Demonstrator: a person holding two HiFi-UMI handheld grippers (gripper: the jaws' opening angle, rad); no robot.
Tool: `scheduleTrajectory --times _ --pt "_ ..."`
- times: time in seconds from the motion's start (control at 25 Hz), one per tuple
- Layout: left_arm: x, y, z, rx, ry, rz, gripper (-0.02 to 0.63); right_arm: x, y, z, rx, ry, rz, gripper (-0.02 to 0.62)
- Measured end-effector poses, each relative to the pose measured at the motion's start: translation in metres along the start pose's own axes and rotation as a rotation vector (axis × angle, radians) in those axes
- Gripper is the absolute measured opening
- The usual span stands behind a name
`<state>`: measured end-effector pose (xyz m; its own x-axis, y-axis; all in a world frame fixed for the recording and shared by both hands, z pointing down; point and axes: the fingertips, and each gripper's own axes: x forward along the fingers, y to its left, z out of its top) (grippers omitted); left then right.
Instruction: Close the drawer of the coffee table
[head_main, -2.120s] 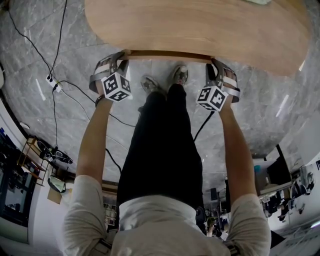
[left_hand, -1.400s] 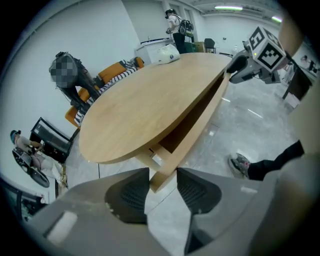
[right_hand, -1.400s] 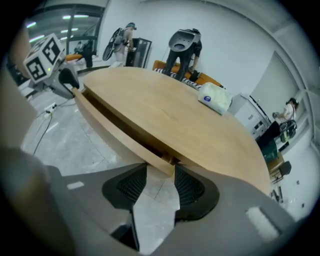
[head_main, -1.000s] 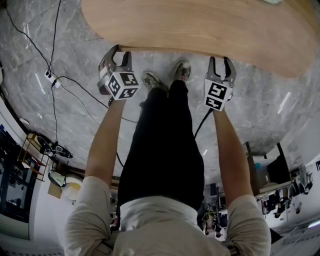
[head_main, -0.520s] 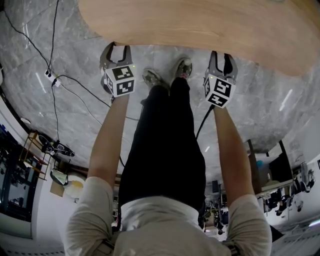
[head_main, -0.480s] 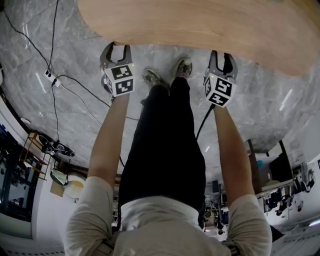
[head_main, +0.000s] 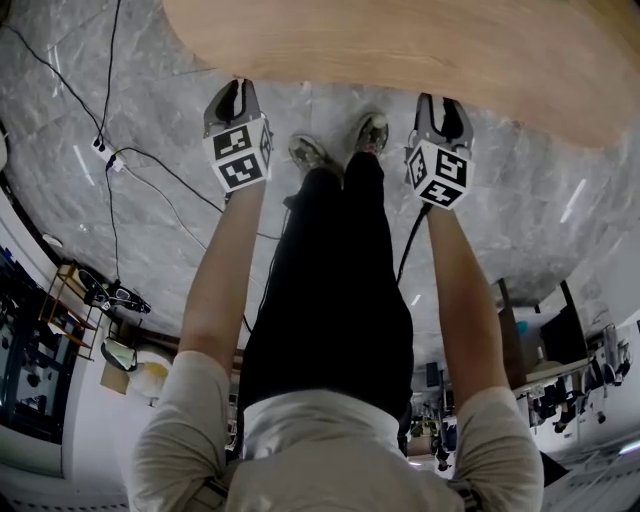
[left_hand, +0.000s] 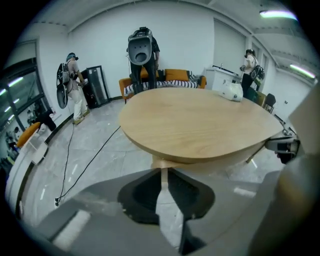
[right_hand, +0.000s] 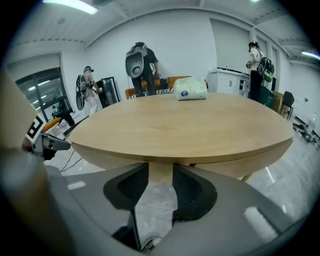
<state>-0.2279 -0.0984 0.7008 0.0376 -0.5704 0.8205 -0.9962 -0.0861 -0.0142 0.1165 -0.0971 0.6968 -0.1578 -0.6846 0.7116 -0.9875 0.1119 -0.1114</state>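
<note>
left tongs (head_main: 238, 90) closing empty, right tongs (head_main: 442, 103) closing empty, smooth oval wooden tabletop (head_main: 400, 45), veined marble floor (head_main: 540, 200)

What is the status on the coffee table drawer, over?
Both empty: left gripper, right gripper, jaws closing, at the oval light-wood coffee table. No drawer juts past its edge. Nothing in the way.

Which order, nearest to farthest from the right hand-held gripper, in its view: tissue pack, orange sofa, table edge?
From the right hand-held gripper (jaws closing, nothing between them):
1. Table edge, directly ahead.
2. Tissue pack, tabletop's far side.
3. Orange sofa, beyond the table.
</note>
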Motion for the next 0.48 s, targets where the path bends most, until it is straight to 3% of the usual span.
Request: scheduleTrajectory --times 0.08,0.28,0.48 --pt "-0.018 -0.016 0.008 0.001 -0.068 -0.038 0.020 -0.014 0.012 0.002 0.002 -0.005 0.010 0.130" --pt "-0.078 -0.066 0.023 0.029 -0.149 -0.161 0.020 -0.064 0.068 0.032 -0.078 -0.053 0.135 0.009" --pt "-0.157 -0.090 0.063 0.067 -0.244 -0.233 0.020 -0.135 0.114 0.093 -0.196 -0.140 0.252 0.008"
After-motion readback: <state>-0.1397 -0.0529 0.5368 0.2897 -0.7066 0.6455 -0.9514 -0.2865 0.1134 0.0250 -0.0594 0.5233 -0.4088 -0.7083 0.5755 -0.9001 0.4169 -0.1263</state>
